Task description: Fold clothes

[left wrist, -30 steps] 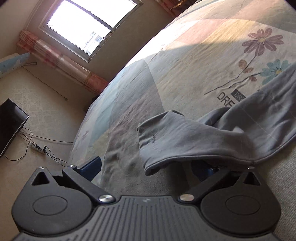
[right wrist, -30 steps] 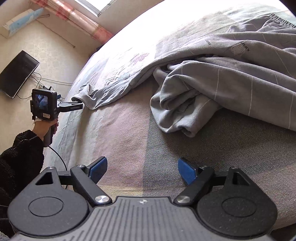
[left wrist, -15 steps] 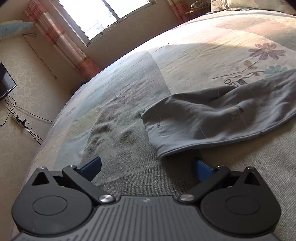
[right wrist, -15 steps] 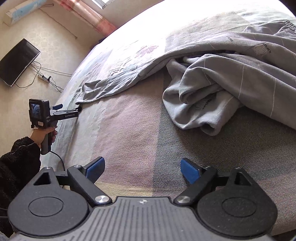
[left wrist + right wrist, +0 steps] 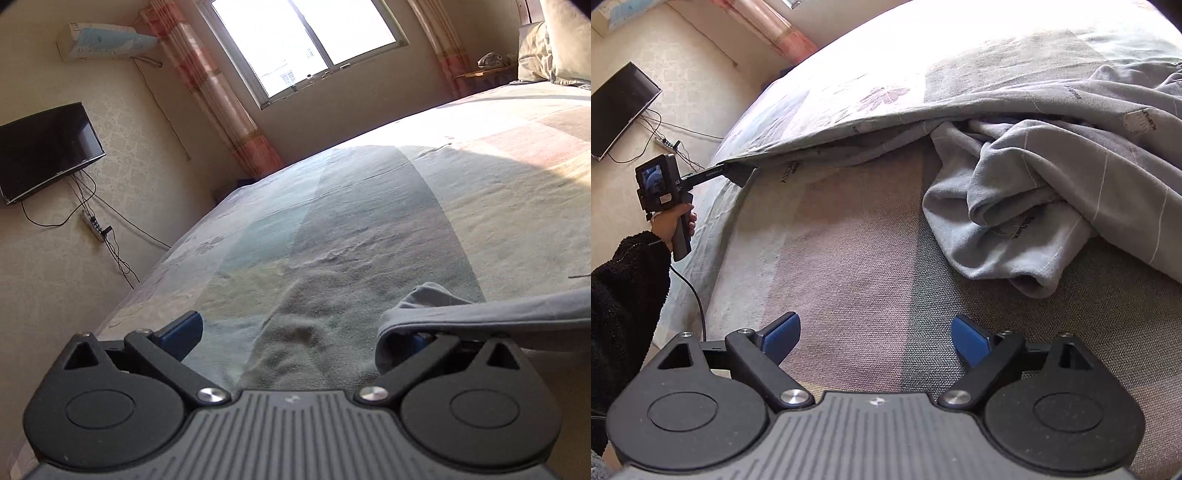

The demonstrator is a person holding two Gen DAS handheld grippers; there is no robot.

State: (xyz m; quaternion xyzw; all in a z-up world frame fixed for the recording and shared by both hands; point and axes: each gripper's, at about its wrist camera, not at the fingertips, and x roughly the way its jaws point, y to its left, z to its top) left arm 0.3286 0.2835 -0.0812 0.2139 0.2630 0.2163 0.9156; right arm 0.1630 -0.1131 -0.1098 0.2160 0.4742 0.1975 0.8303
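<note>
**Item 1, grey garment [image 5: 1052, 206].** It lay on the bed [image 5: 369, 206], bunched in soft folds on the right. One long limb of it was drawn out leftward in a nearly straight line towards the bed's edge. Half a second before, the end of that limb [image 5: 480, 310] had lain flat on the cover. Now it was raised off the cover and pulled taut.

**Item 2, left gripper [image 5: 303, 328].** A hand [image 5: 674, 225] in a black fleecy sleeve [image 5: 624, 280] held it beyond the edge of the mattress. Its jaws stood wide apart. The limb's end was draped over one finger and hid that finger's blue pad. The other finger [image 5: 181, 332] was bare, with only bedcover showing between the two. The cloth looked hooked rather than pinched. The tool had drawn back and rolled, so the window and wall now filled its view, where the floral bedspread had filled it before.

**Item 3, right gripper [image 5: 875, 332].** Its jaws were spread nearly as far as they go, with nothing between them. It was poised over bare bedcover, short of the bunched folds.

**Remarks.** The limb seemed to be getting straightened before any fold was made, and the bulk was still crumpled. A hooked hold could slip off. The free claw would probably need to take the bunched part next.
</note>
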